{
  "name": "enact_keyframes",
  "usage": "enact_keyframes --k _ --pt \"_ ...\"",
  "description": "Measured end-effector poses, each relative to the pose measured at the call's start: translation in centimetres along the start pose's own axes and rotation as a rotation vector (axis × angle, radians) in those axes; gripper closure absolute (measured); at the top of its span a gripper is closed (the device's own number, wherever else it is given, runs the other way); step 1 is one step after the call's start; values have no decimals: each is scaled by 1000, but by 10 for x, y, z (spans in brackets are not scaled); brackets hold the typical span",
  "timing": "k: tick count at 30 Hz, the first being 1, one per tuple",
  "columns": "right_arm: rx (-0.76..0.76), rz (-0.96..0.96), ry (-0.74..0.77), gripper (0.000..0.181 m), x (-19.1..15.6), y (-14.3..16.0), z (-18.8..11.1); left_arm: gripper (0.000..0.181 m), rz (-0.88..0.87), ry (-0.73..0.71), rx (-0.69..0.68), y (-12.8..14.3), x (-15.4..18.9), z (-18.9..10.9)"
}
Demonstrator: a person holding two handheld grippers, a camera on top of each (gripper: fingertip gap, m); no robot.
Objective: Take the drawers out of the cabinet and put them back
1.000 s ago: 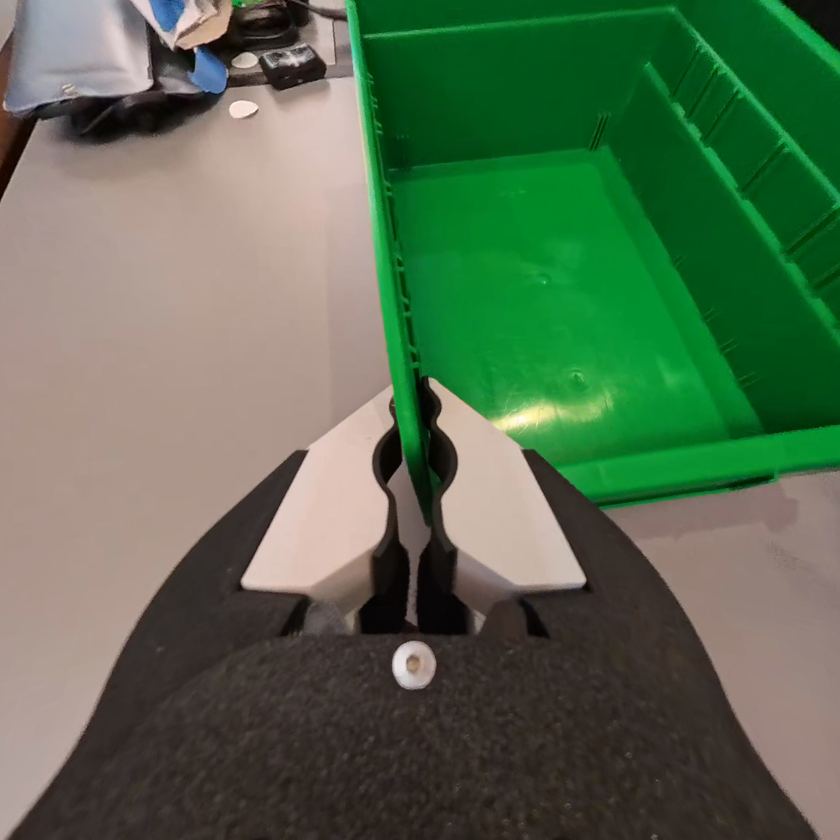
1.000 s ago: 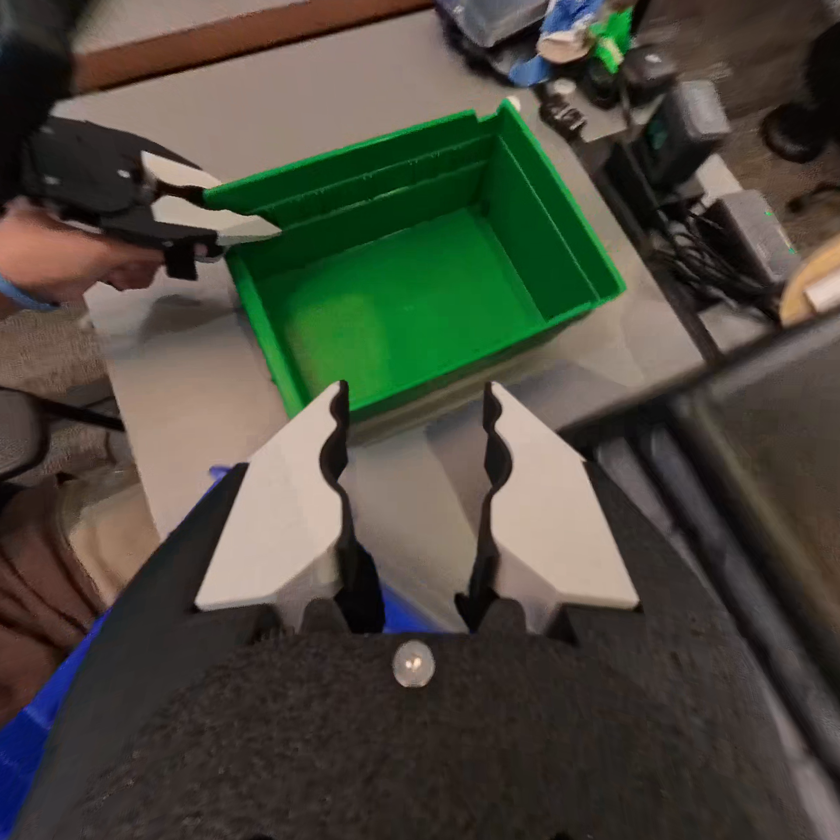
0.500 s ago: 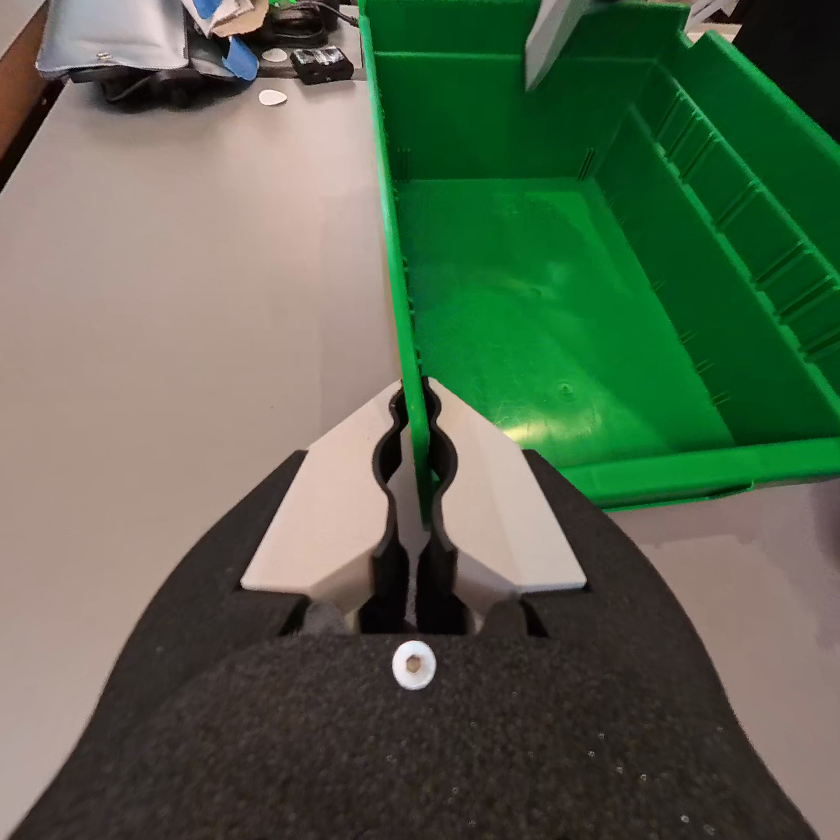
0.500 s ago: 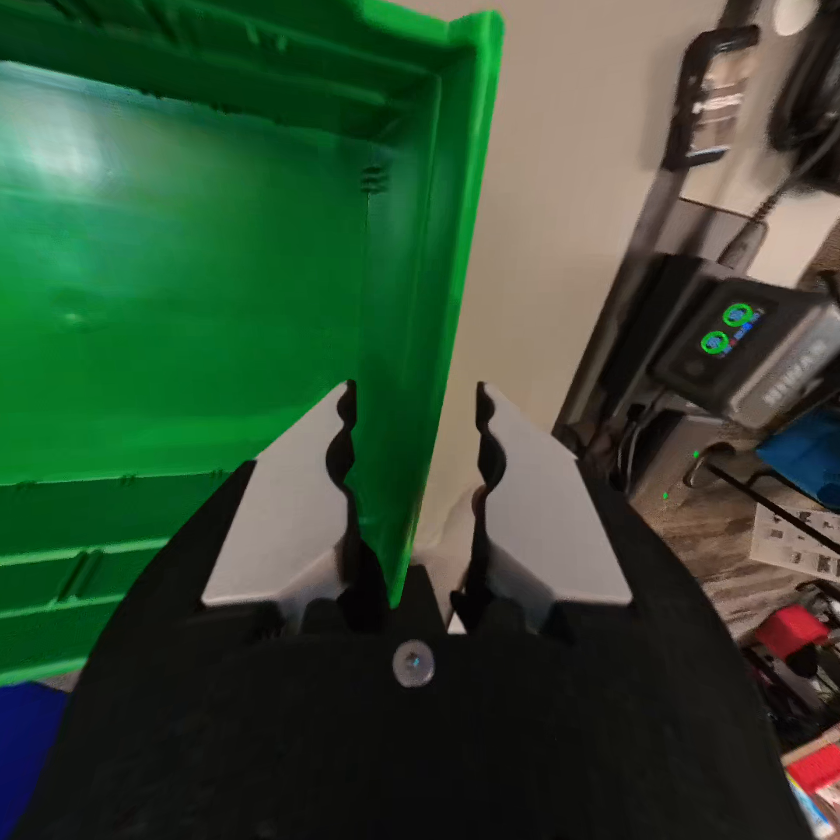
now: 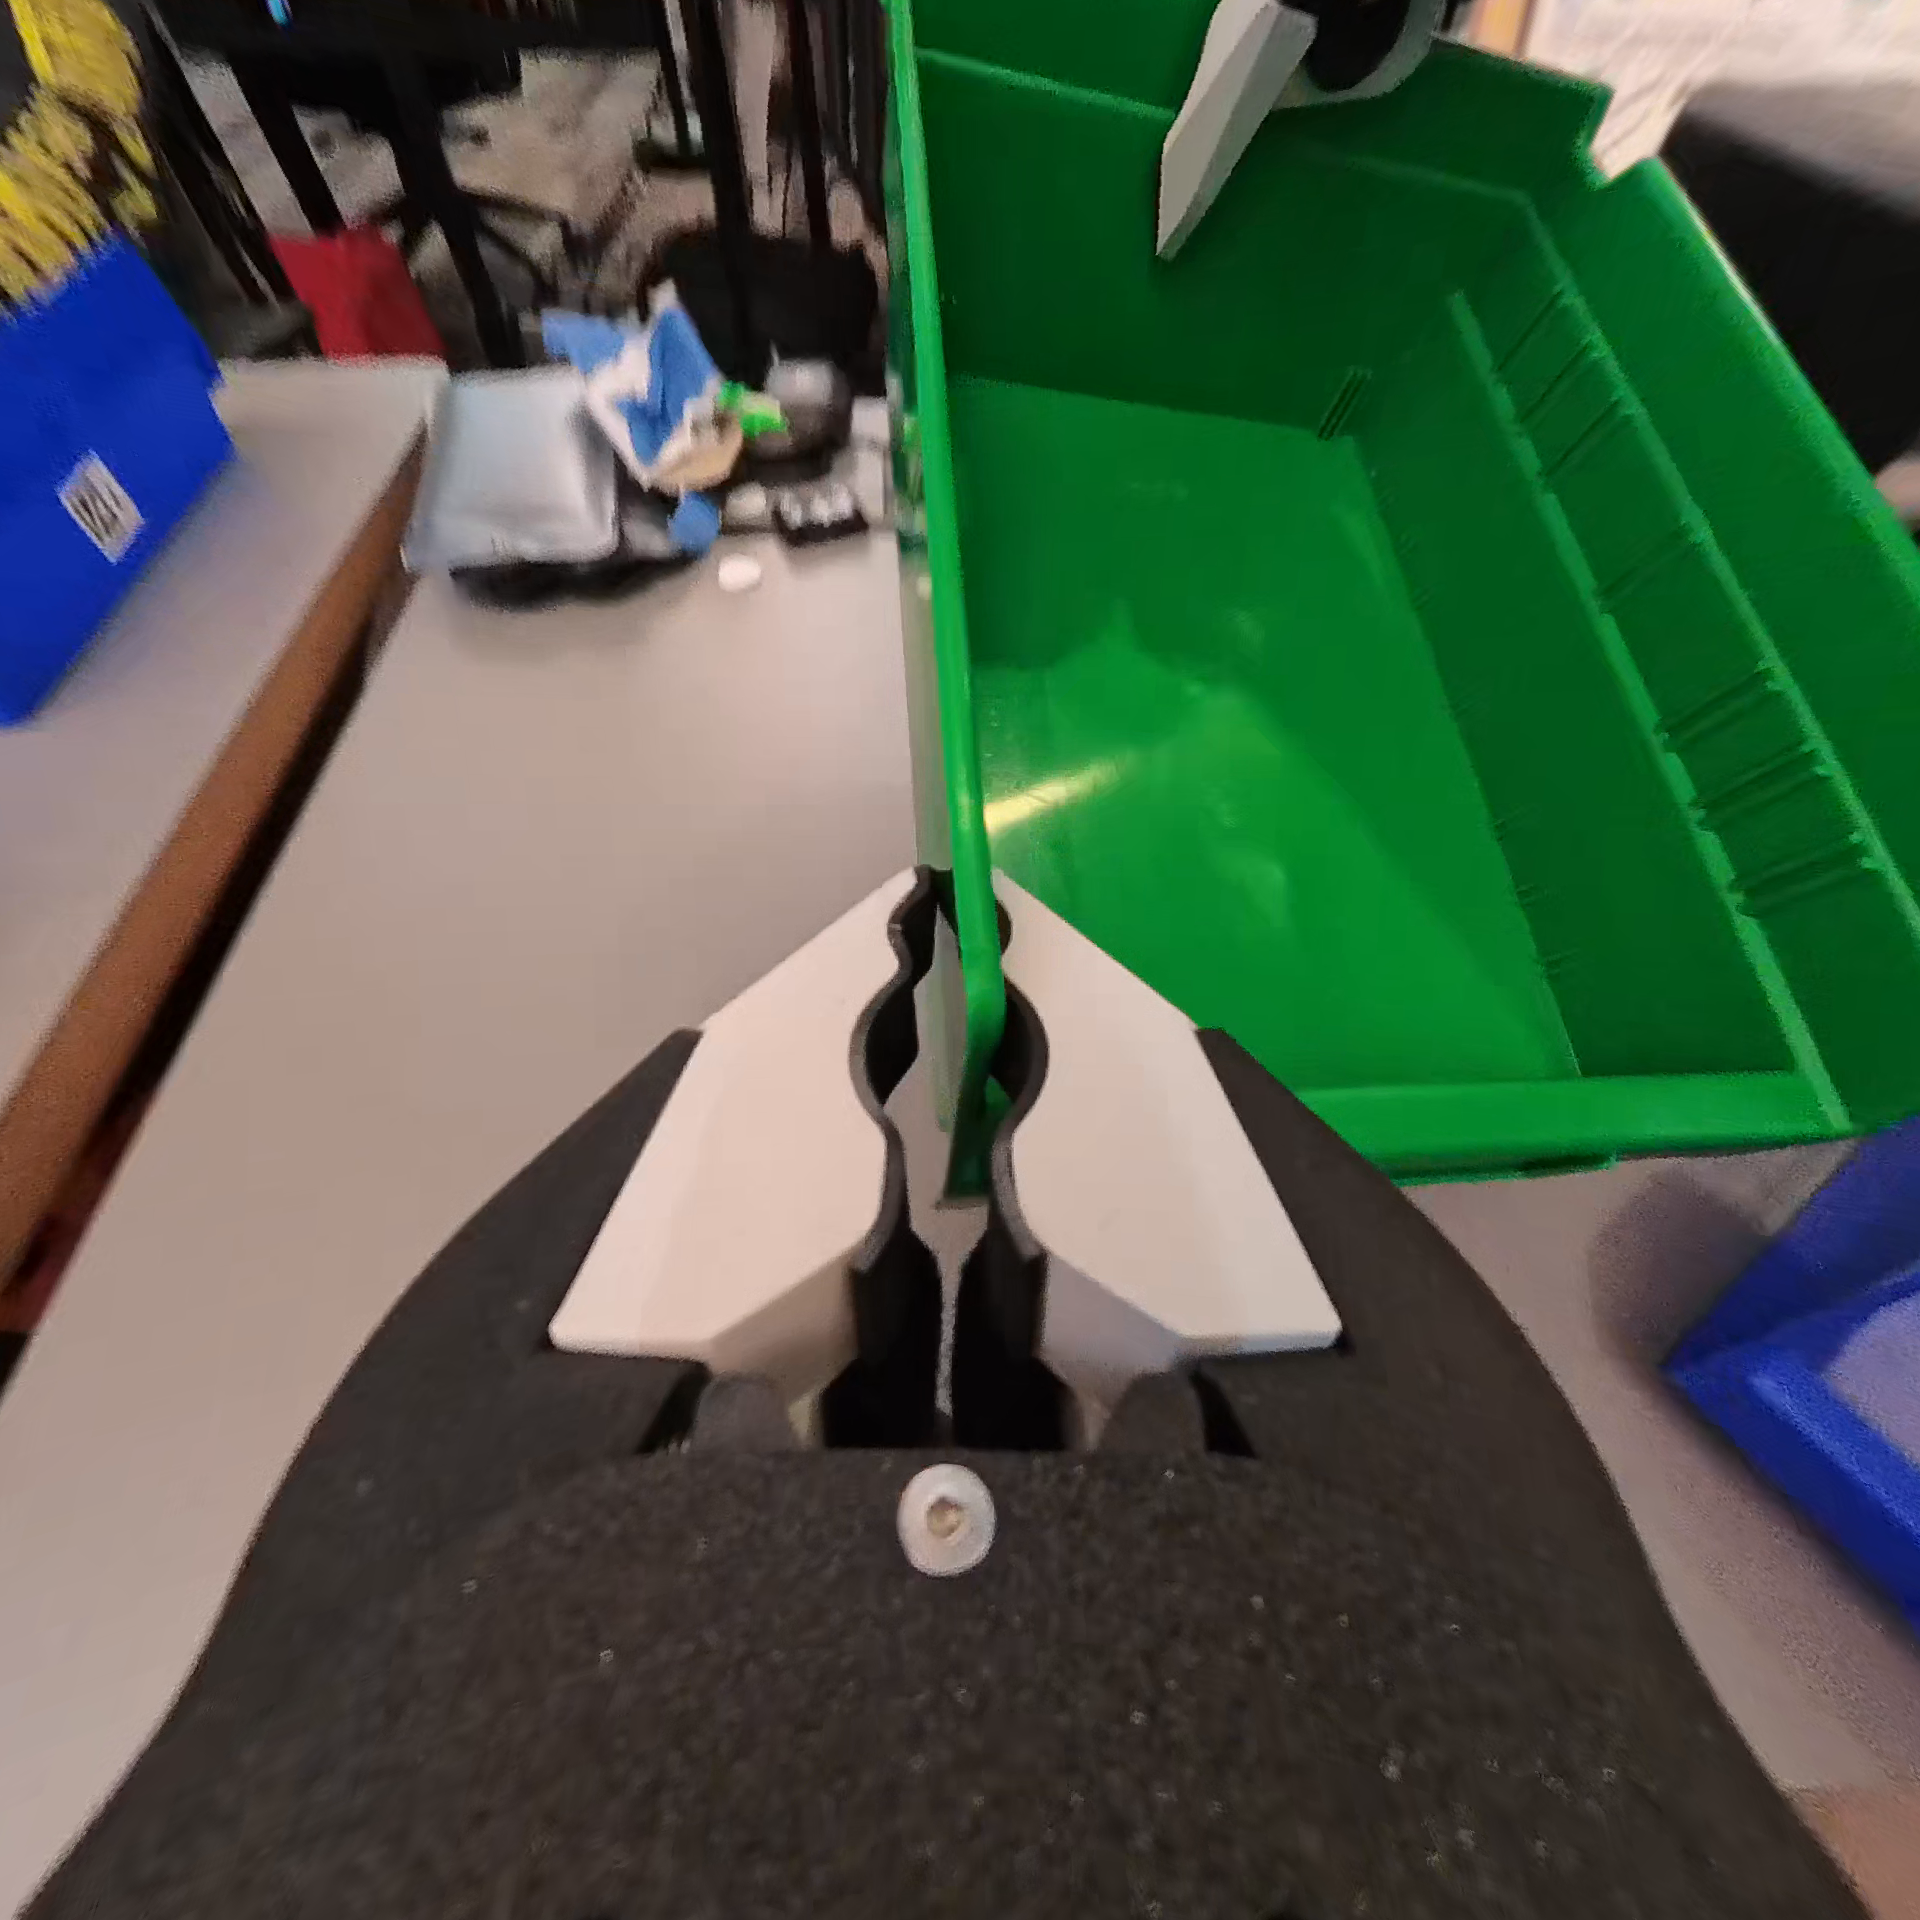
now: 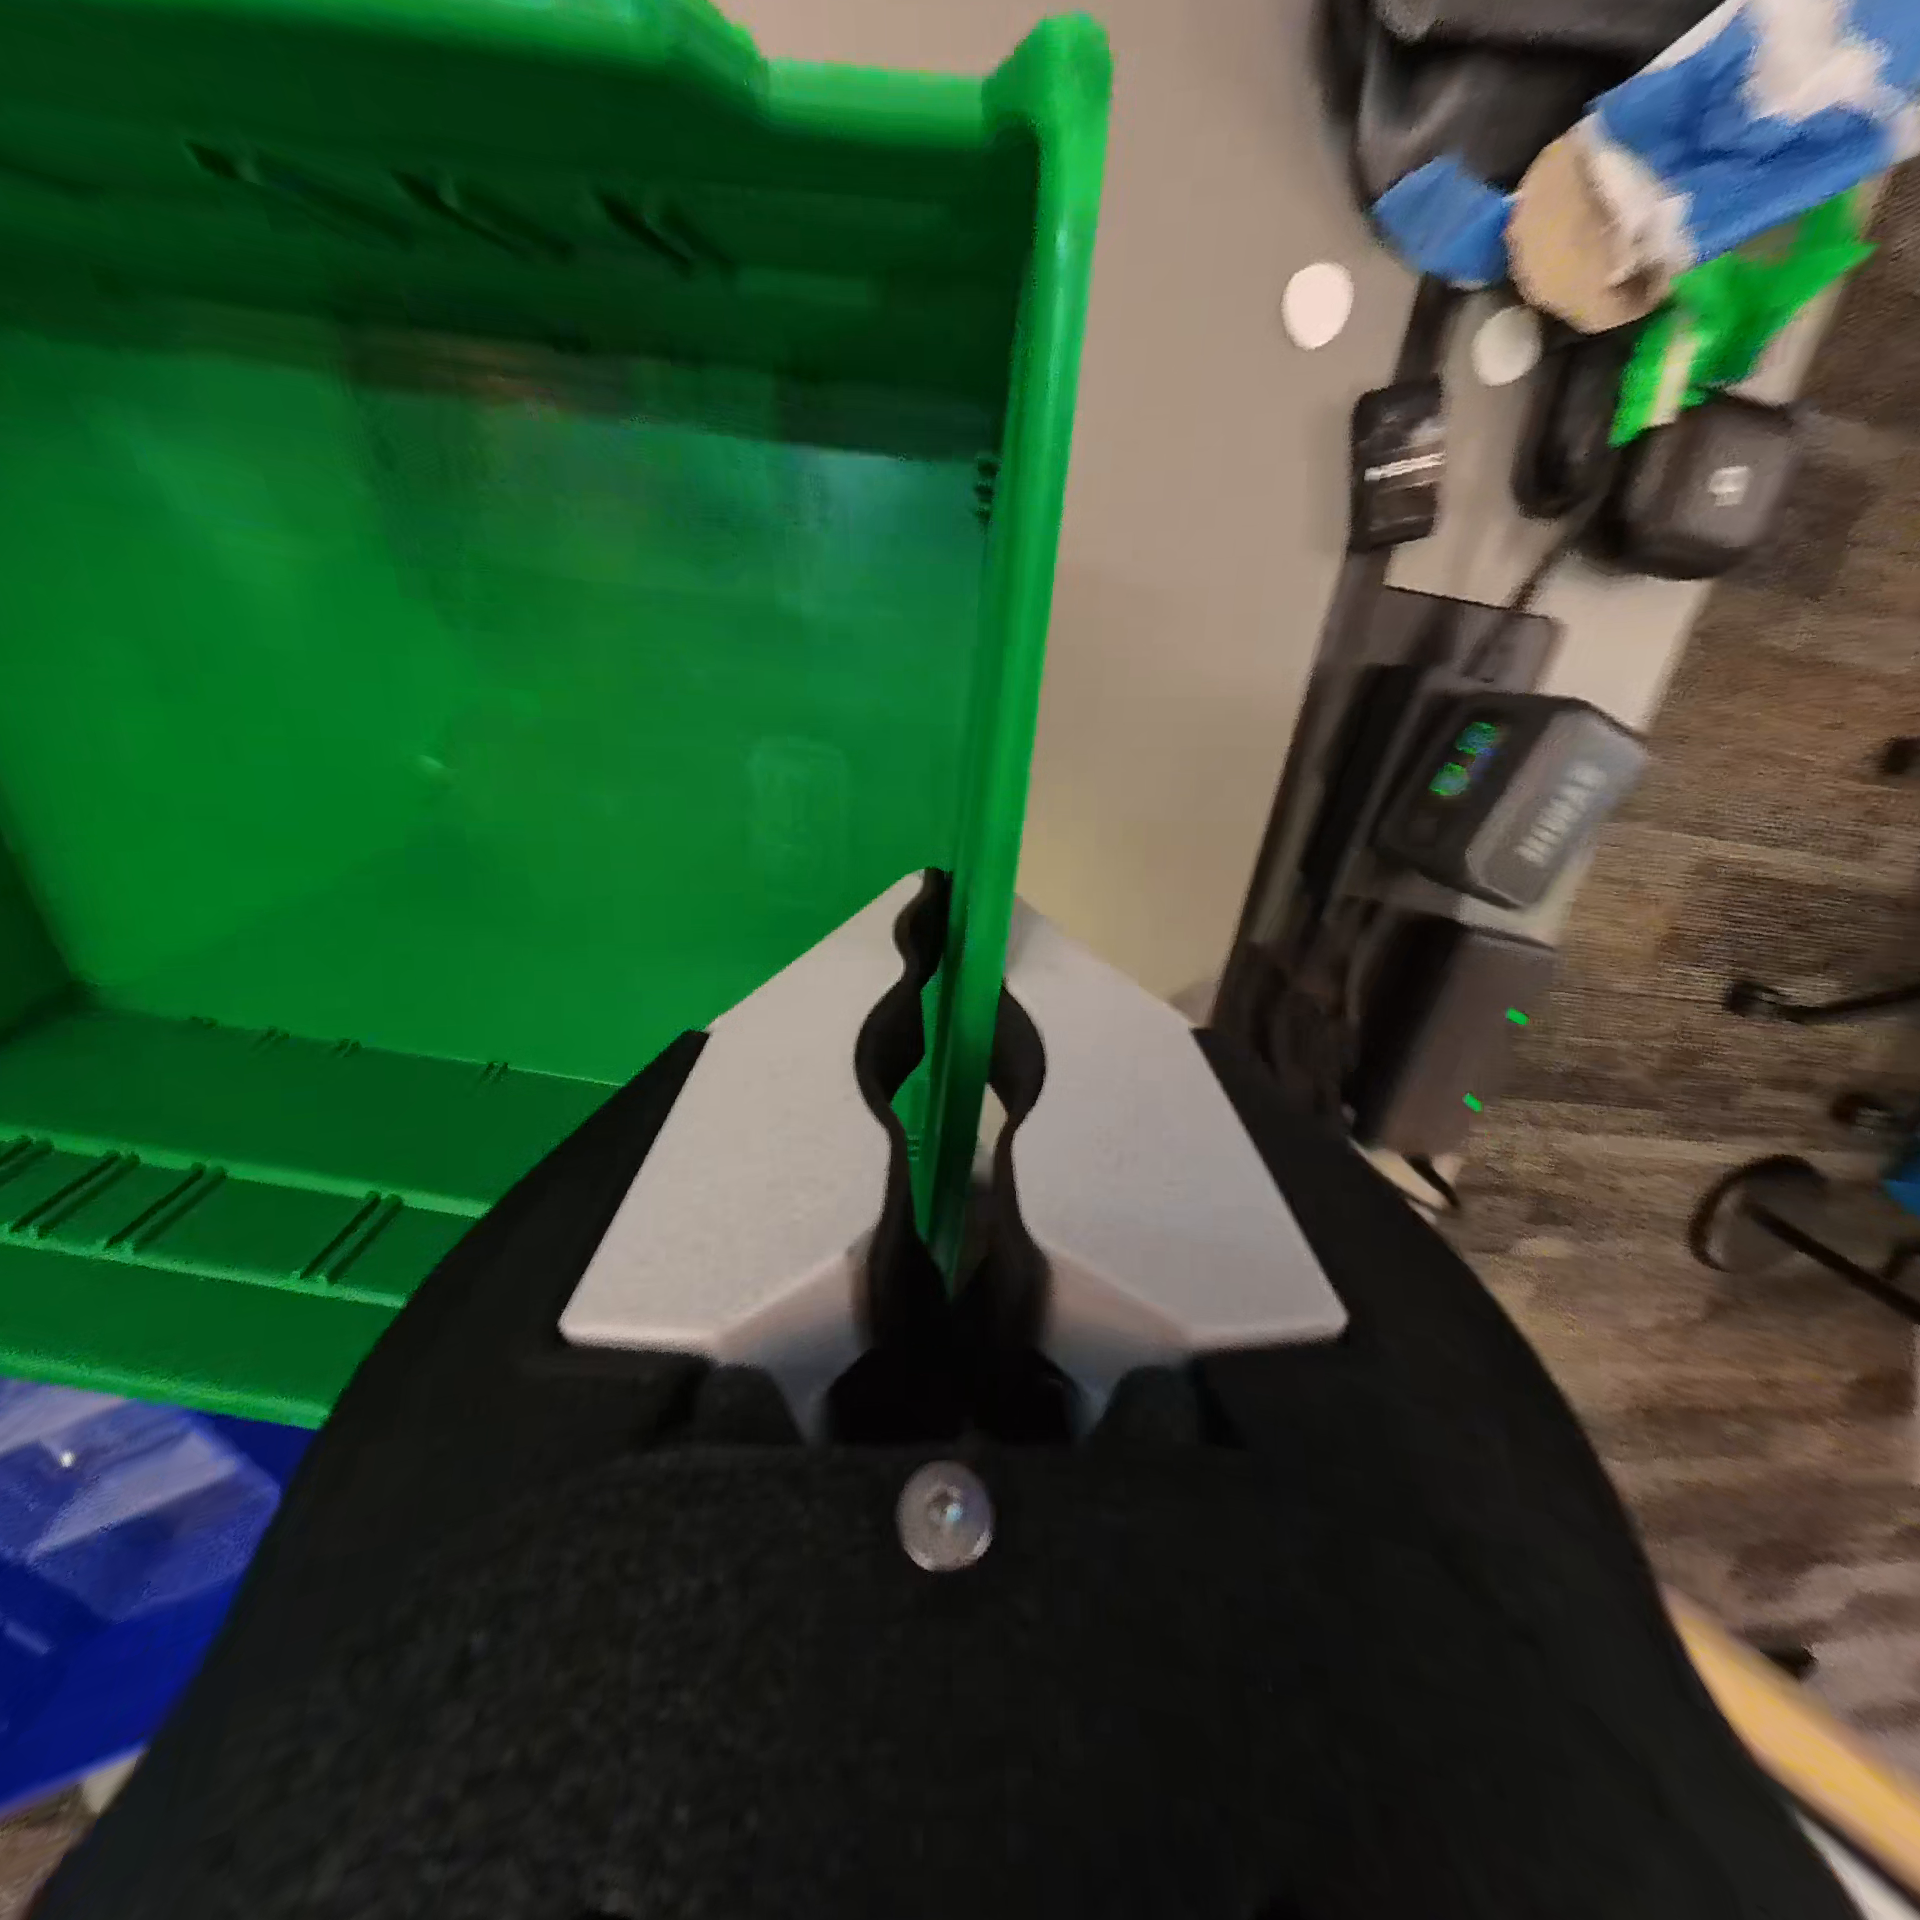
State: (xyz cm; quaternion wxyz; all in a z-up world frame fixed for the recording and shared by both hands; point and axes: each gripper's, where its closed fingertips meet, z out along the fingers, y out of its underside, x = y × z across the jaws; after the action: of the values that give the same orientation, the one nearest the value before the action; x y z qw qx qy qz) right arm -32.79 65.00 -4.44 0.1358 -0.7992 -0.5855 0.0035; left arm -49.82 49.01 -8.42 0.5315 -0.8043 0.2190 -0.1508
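Drawer point(image 5: 1299, 727) apparently pinched between left tongs point(image 5: 961, 935) and right tongs point(image 6: 966, 914).

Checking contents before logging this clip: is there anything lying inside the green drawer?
No, in the left wrist view the green drawer shows only its bare floor and ribbed walls.

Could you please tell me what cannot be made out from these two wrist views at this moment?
- Cabinet: in neither view, so where the green drawer goes cannot be told.
- Right gripper in the left wrist view: only one finger shows; the top edge cuts off the rest.
- Blue bin: cut by the right edge of the left wrist view; contents unseen.
- Table clutter: blurred.
- Drawer's underside: hidden by its own walls and floor.
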Motion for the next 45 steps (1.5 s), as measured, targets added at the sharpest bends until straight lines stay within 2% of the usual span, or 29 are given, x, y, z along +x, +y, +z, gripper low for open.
enact_keyframes --k 3,7,11,13,15,18,22,24,27,29,32,37,41,43,45 --pt "-2 -43 100 179 -12 18 -85 178 45 7 115 -44 35 -28" --pt "-78 -44 248 179 -48 84 -193 178 95 67 248 -89 109 -60" --pt "-217 56 373 178 -109 194 -274 178 179 213 321 -104 214 -80" --pt "-265 148 388 179 -147 257 -300 178 196 320 332 -100 273 -87" --pt "-307 244 371 179 -188 322 -311 178 221 421 323 -88 334 -97" --pt "-380 407 279 179 -253 418 -302 178 184 551 260 -50 425 -120" --pt "-534 535 126 179 -333 532 -256 177 150 705 105 31 535 -141" --pt "-559 568 69 179 -356 574 -226 175 234 734 69 70 576 -142" --pt "-512 526 41 179 -360 619 -179 175 281 711 12 111 608 -121" --pt "-453 546 30 179 -349 637 -150 174 291 677 -19 126 617 -102" --pt "-381 511 8 180 -321 650 -109 174 309 612 -62 135 616 -71" --pt "-307 432 -29 180 -269 647 -64 167 229 562 -114 130 614 -36" --pt "-321 406 -97 180 -238 650 -46 162 183 566 -90 122 624 -31" --pt "-364 401 -98 180 -216 660 -42 150 160 596 -68 116 628 -42" --pt "-330 402 -115 180 -194 658 -37 143 121 673 -62 107 631 -65"
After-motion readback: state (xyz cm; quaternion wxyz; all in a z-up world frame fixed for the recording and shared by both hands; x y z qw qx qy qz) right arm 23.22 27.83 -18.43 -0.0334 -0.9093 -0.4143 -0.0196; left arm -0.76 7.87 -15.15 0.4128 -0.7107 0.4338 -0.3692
